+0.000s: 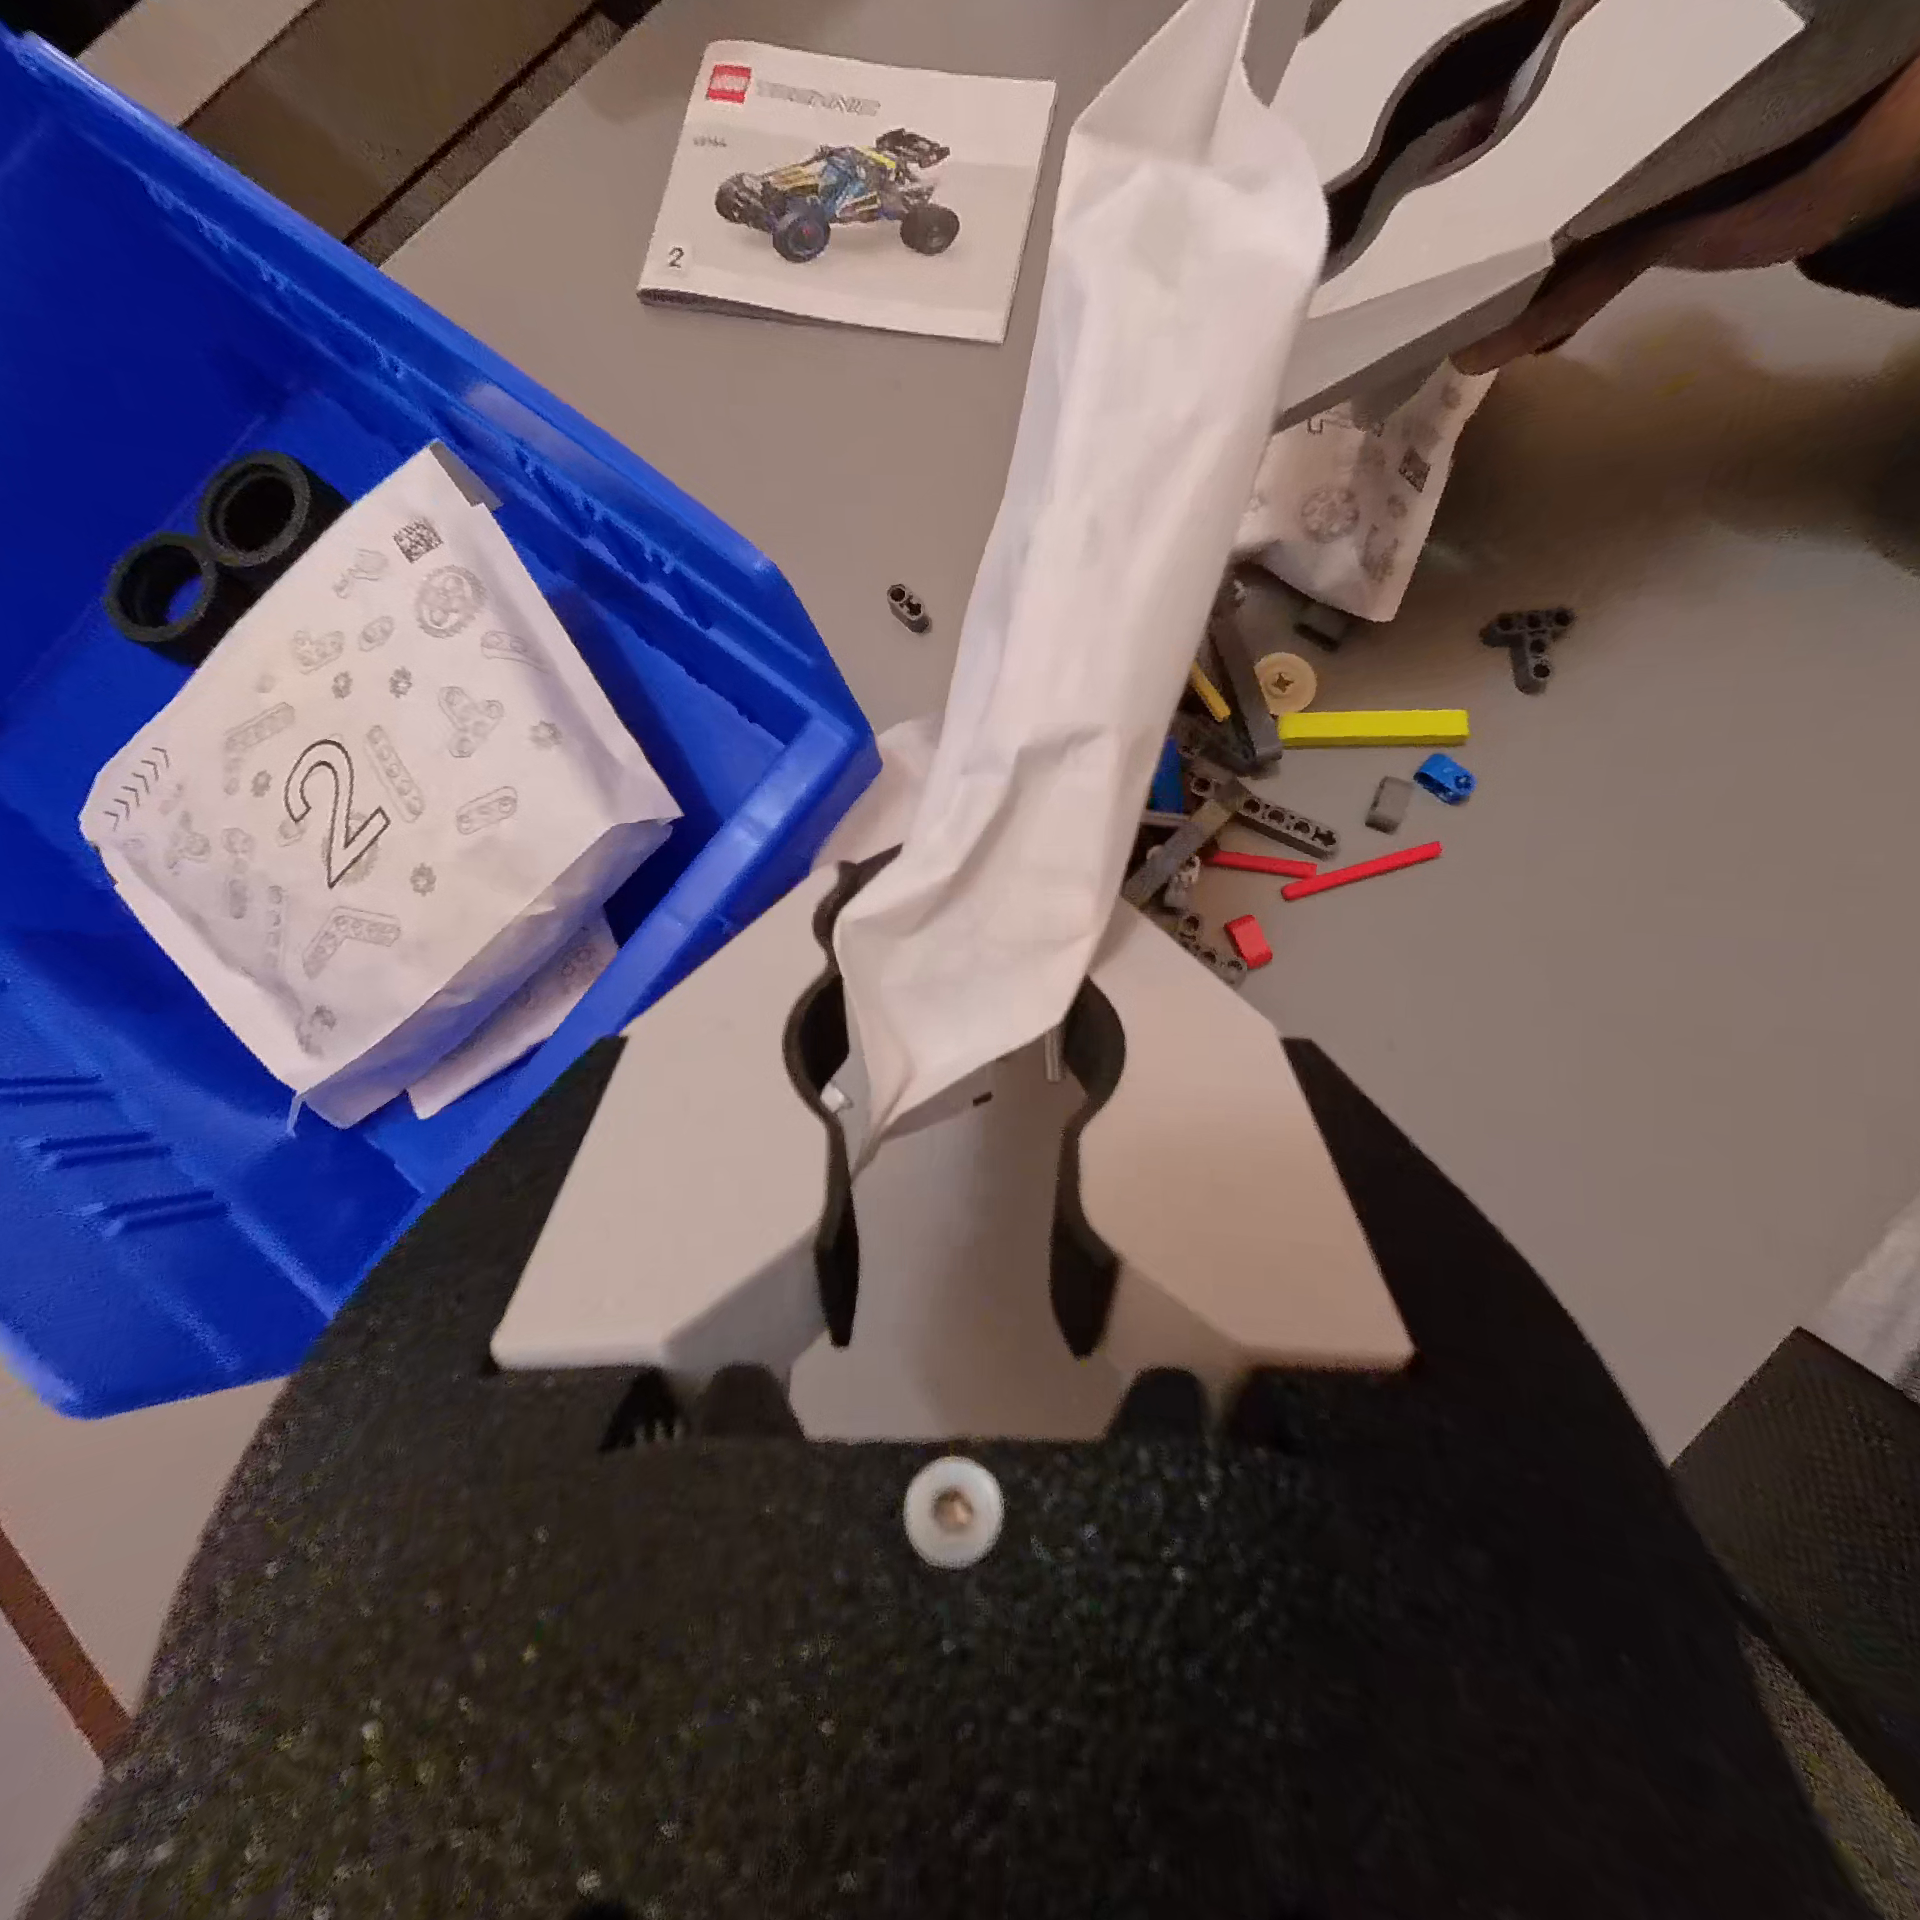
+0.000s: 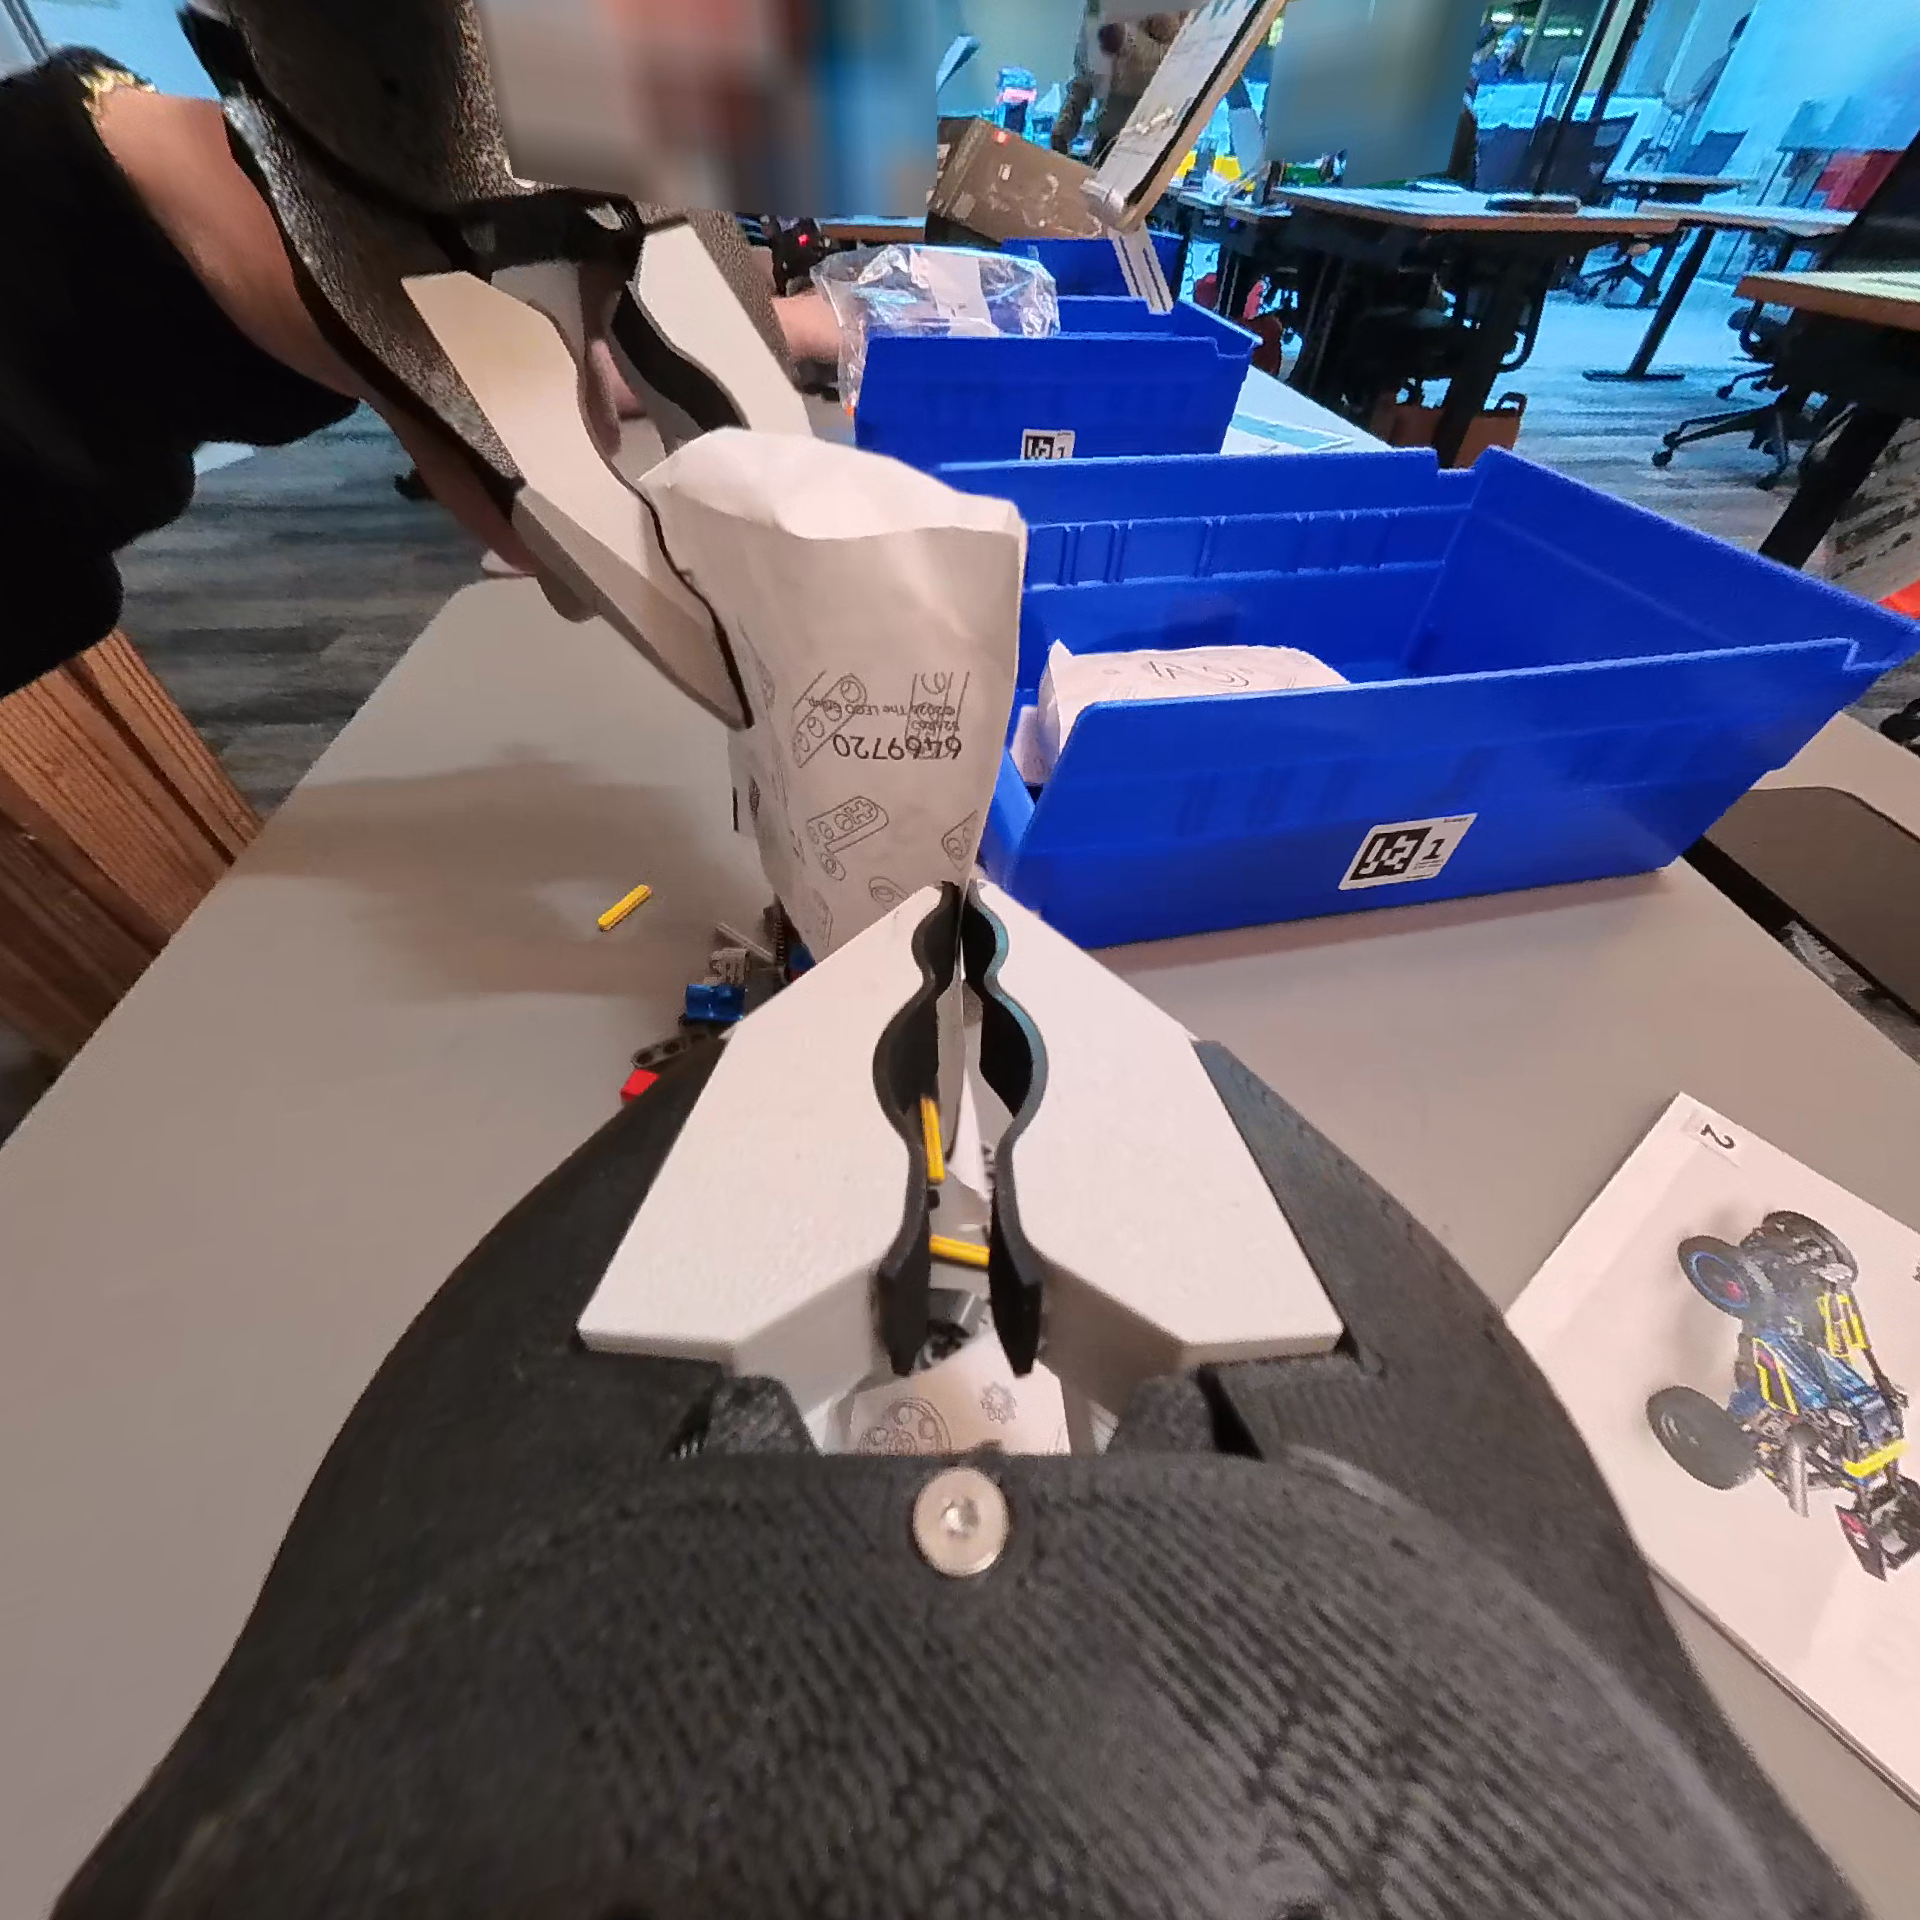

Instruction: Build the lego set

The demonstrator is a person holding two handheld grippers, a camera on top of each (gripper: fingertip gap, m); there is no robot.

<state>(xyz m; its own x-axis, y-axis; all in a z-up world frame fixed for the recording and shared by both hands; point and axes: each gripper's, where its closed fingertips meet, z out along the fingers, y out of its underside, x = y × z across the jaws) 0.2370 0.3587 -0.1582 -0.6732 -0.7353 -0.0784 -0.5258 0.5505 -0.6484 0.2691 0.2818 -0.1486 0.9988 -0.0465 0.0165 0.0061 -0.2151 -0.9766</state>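
A white printed paper bag [image 1: 1143, 520] hangs stretched between both grippers above the grey table. My left gripper [image 1: 987, 925] is shut on one end of it, with the bag filling the space between its jaws. My right gripper [image 2: 961, 914] is shut on a thin edge of the bag [image 2: 873, 623]. The right gripper's grey fingers [image 1: 1455, 270] show at the upper right of the left wrist view. A left finger [image 2: 582, 540] shows at the upper left of the right wrist view. Loose Lego pieces [image 1: 1299, 800] lie on the table under the bag, including a yellow beam [image 1: 1371, 727].
A blue bin [image 1: 260, 343] at left holds a sealed printed bag [image 1: 343, 779] and black tyres [image 1: 208, 551]; it shows at right in the other view [image 2: 1351, 790]. The instruction booklet [image 1: 852, 197] lies beyond. A torn bag [image 1: 1351, 520] lies by the pieces. A second blue bin [image 2: 1039, 395] stands farther back. About 9 centimeters separates my left fingertips from my right.
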